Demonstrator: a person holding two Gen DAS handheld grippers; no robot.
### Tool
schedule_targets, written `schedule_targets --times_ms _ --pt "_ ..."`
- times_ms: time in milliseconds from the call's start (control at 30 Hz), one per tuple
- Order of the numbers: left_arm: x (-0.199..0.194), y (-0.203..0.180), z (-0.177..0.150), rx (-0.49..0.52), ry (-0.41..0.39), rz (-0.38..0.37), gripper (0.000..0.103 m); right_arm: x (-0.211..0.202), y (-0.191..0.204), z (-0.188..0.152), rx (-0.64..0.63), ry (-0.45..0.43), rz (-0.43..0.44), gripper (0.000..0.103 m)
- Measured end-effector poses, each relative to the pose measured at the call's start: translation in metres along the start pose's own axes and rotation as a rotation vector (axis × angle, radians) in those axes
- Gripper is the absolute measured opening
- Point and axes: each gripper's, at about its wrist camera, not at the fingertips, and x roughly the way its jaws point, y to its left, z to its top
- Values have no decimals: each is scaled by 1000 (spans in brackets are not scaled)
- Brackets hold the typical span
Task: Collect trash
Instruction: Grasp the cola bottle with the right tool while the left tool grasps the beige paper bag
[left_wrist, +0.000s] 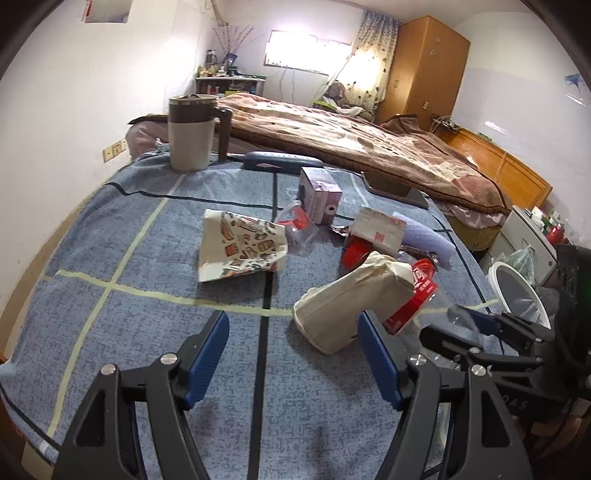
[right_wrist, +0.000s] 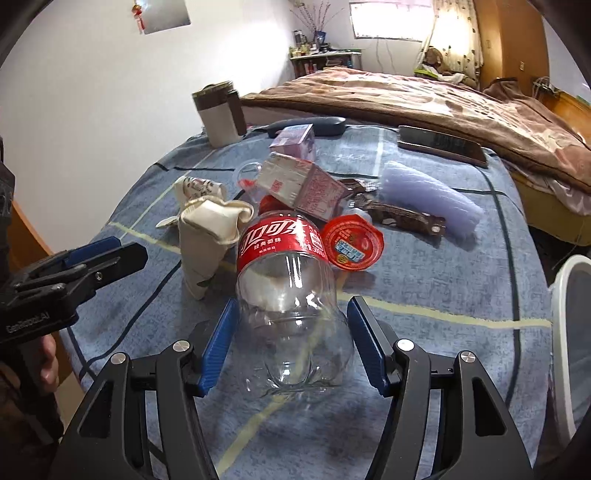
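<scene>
Trash lies on a blue tablecloth (left_wrist: 147, 295). In the right wrist view an empty clear cola bottle (right_wrist: 288, 295) with a red label lies between my right gripper's (right_wrist: 291, 321) open jaws; whether the pads touch it I cannot tell. Beside it are a crumpled beige paper cup (right_wrist: 207, 236), a red foil-lid cup (right_wrist: 352, 242), a white carton (right_wrist: 303, 184) and a brown wrapper (right_wrist: 402, 216). My left gripper (left_wrist: 293, 332) is open and empty, just before the beige cup (left_wrist: 351, 306). A printed paper bag (left_wrist: 240, 245) lies farther left.
A grey-brown mug (left_wrist: 192, 133), a dark glasses case (left_wrist: 280, 160), a pink box (left_wrist: 319, 192), a phone (right_wrist: 441, 146) and a lilac plastic roll (right_wrist: 432, 197) stand on the table. A white bin (right_wrist: 572, 332) is off the right edge. A bed (left_wrist: 369, 136) lies behind.
</scene>
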Motion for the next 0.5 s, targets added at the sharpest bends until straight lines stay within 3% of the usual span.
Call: schedule_targets --times_ms 500 --pt "42 -40 16 171 78 -87 76 -34 -44 -20 121 -39 -81 63"
